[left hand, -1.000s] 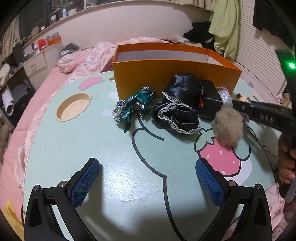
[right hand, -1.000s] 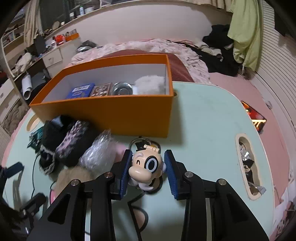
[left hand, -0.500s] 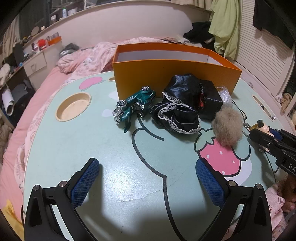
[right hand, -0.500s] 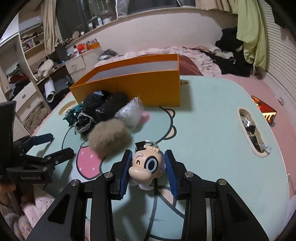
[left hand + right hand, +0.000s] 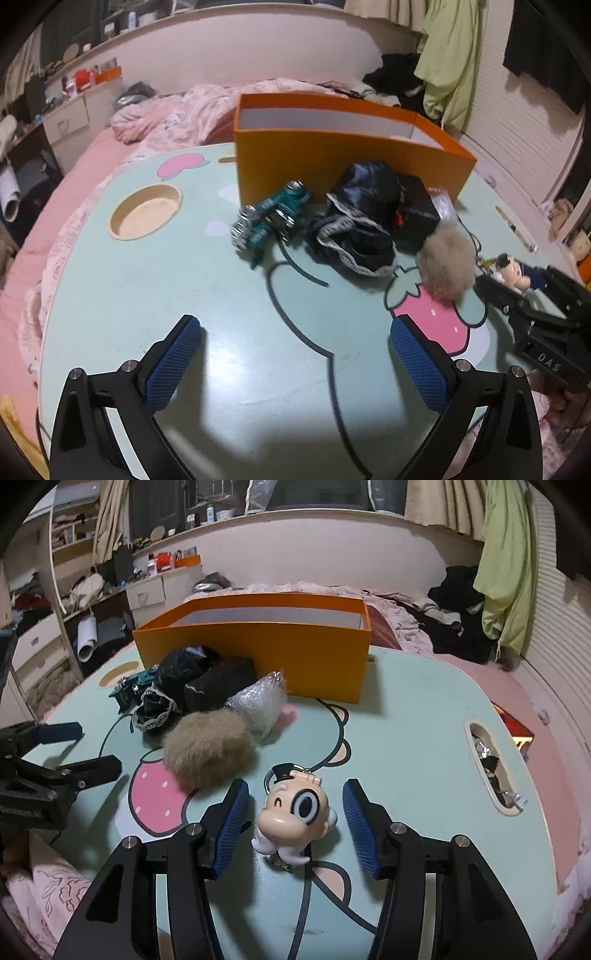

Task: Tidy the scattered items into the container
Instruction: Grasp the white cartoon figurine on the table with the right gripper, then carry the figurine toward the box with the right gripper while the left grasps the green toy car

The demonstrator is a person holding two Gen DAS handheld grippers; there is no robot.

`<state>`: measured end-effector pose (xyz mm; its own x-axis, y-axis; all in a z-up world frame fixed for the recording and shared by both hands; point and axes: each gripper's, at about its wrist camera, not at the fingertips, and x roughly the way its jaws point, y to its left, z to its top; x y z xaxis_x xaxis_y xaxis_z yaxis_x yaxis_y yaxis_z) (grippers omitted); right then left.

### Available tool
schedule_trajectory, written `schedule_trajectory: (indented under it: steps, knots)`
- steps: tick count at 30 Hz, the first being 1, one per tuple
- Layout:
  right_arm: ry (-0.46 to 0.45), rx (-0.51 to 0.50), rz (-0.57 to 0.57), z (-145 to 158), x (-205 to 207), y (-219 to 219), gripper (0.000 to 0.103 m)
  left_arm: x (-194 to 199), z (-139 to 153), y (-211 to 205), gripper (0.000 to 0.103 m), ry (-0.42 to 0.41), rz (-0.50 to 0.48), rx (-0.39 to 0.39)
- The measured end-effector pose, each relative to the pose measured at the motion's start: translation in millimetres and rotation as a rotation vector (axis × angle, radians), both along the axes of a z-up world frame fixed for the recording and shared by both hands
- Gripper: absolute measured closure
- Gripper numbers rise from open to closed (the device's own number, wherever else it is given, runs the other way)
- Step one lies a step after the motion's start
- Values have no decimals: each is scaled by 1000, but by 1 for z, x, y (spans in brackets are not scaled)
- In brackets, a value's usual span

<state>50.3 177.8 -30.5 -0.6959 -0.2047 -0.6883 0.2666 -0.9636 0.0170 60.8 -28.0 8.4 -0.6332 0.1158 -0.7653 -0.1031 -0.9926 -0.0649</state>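
An orange box stands at the far side of the mint-green table. In front of it lie a teal toy robot, black lace-trimmed cloth, a clear plastic bag and a tan fur ball. My right gripper is open, its pads apart on either side of a cartoon figure keychain lying on the table. My left gripper is open and empty over the near table.
A round recess is set in the table's left part, and a slot holding small items is on its right. Pink bedding lies behind the table. The left gripper's body shows at the left of the right wrist view.
My right gripper has carried the keychain back from the box, lowered it to the table and opened off it. The left gripper has barely moved.
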Motion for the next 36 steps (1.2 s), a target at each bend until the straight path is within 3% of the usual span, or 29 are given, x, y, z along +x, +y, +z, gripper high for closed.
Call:
schedule_trajectory:
  steps: [4, 7, 9, 12, 14, 17, 19, 21, 23, 29, 36]
  knots:
    - [1, 1, 0, -1, 1, 2, 49, -12, 16, -14, 11, 35, 7, -26]
    - [1, 2, 0, -1, 2, 1, 49, -31, 28, -16, 19, 42, -58, 3]
    - [1, 2, 0, -1, 2, 1, 49, -44, 28, -11, 29, 47, -104, -26]
    - [1, 1, 0, -1, 3, 1, 49, -66, 27, -7, 47, 50, -140, -83]
    - [1, 2, 0, -1, 3, 1, 49, -81, 23, -7, 55, 22, -151, -79]
    - [1, 3, -1, -1, 3, 2, 49, -91, 14, -3, 57, -32, -197, -49]
    - [1, 2, -1, -1, 3, 1, 49, -94, 5, 4, 58, -55, -212, -96]
    - [1, 2, -1, -1, 3, 1, 49, -94, 1, 5, 67, -38, -201, -125]
    - [2, 3, -1, -1, 3, 1, 49, -91, 2, 1, 78, -40, -193, -103]
    - [2, 2, -1, -1, 3, 1, 49, -64, 2, -10, 78, -24, -160, -36]
    - [4, 2, -1, -1, 3, 2, 52, -13, 19, -22, 78, 67, -88, 43]
